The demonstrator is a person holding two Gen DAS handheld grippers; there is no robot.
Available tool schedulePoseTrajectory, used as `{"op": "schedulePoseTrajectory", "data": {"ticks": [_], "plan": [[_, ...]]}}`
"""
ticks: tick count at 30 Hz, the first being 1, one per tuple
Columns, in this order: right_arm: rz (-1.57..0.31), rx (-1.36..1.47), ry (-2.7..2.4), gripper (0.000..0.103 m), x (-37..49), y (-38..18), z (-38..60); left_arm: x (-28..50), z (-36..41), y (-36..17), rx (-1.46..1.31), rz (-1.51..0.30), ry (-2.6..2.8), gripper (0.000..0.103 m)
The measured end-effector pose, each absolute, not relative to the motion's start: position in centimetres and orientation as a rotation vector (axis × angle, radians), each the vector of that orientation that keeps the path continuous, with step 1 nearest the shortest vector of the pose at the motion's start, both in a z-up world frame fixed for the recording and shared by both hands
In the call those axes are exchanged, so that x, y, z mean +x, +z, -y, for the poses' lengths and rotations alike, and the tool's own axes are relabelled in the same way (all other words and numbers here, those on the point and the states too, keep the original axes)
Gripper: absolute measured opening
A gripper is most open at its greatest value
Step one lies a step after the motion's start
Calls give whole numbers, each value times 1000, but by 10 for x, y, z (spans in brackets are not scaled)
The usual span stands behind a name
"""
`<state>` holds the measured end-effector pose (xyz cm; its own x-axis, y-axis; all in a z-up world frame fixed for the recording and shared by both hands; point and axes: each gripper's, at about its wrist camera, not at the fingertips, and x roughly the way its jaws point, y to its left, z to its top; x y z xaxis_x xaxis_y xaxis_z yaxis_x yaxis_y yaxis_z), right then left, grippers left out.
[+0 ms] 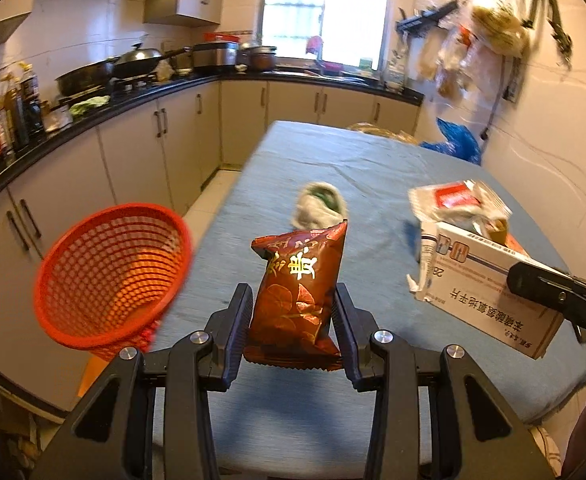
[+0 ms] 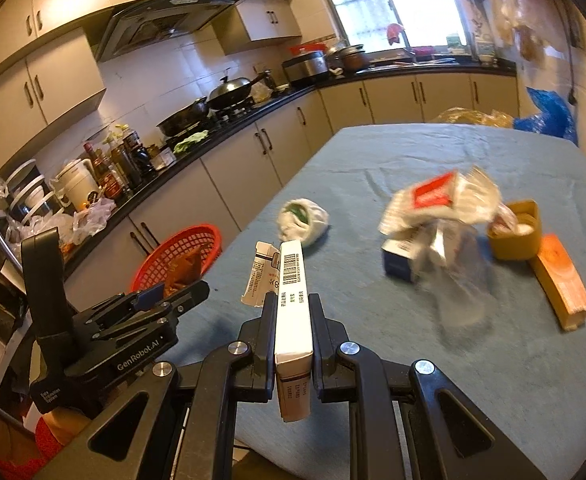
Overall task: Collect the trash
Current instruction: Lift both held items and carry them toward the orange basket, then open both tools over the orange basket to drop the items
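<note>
Left gripper (image 1: 293,304) clamps a red snack packet (image 1: 299,292); right gripper (image 2: 292,312) clamps a white carton (image 2: 293,312).

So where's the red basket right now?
In the left wrist view the red basket sits lower left, beside the blue table, left of the gripped snack bag.

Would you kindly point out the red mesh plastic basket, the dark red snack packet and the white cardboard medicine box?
red mesh plastic basket (image 1: 109,276), left wrist view, inner wall.
dark red snack packet (image 1: 299,284), left wrist view, printed front.
white cardboard medicine box (image 2: 293,304), right wrist view, top edge.
</note>
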<state>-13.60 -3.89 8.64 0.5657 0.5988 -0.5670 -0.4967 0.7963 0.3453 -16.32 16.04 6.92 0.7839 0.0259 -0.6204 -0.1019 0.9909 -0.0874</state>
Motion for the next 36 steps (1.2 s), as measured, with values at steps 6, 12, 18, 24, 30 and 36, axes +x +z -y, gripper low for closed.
{"op": "schedulePoseTrajectory", "data": {"ticks": [6,12,18,24,30,36], "plan": [[-739,126,704,15,-121,92,1,-167,-207,76,-163,-643,169,39],[-759,90,770,15,-107,95,-45,-172,-255,74,-209,-642,265,39],[-790,55,821,15,-93,93,-98,-173,-295,64,-246,-665,335,39],[-837,43,848,15,-74,81,-142,-166,-315,49,-265,-709,360,39],[-870,42,858,15,-58,73,-172,-156,-324,42,-274,-726,372,39],[-901,60,867,16,-43,64,-193,-150,-326,39,-285,-735,384,40]]}}
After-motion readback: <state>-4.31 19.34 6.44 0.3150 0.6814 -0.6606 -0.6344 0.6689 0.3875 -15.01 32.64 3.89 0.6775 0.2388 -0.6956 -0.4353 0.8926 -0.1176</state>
